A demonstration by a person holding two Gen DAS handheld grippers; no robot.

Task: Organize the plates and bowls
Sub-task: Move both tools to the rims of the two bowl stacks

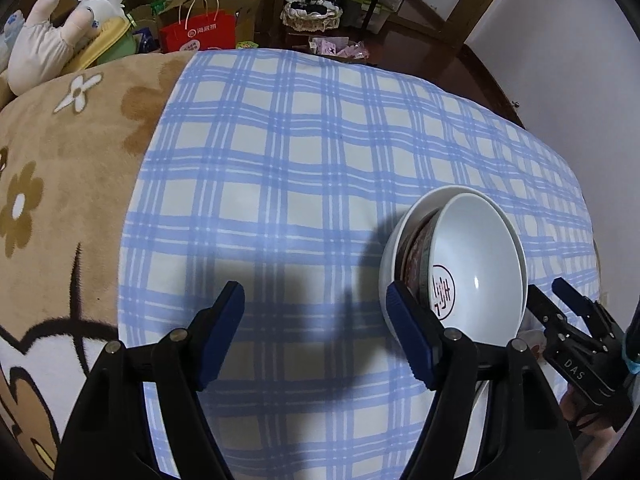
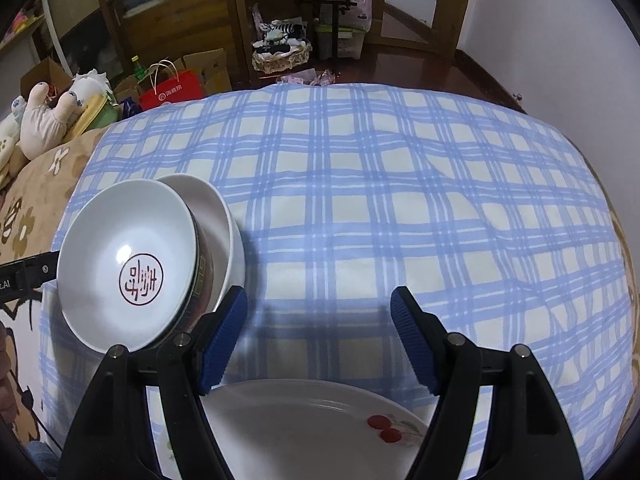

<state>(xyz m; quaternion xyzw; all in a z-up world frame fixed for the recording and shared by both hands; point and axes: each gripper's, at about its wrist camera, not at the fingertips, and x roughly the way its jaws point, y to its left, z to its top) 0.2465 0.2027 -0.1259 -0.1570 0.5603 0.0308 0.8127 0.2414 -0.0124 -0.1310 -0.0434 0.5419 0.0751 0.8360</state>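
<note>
Three nested bowls sit tilted on a blue checked cloth (image 1: 280, 152): a white bowl with a red seal mark (image 1: 480, 256) on top, a dark-patterned bowl (image 1: 418, 252) under it, and a larger white bowl (image 1: 414, 218) outermost. My left gripper (image 1: 314, 300) stands open and empty just left of the stack, its right finger in front of the bowls' rims. My right gripper (image 2: 320, 300) is open too, with the bowl stack (image 2: 124, 248) to its left. A white plate with a red cherry motif (image 2: 304, 416) lies beneath it. That right gripper (image 1: 550, 292) also shows beyond the bowls in the left wrist view.
A brown flowered blanket (image 1: 60, 168) covers the left of the bed, with plush toys (image 1: 48, 44) at its far end. Past the bed stand a red paper bag (image 1: 196, 34), cardboard boxes, a basket (image 2: 280, 56) and a small table on the dark floor. A white wall (image 2: 560, 40) rises on the right.
</note>
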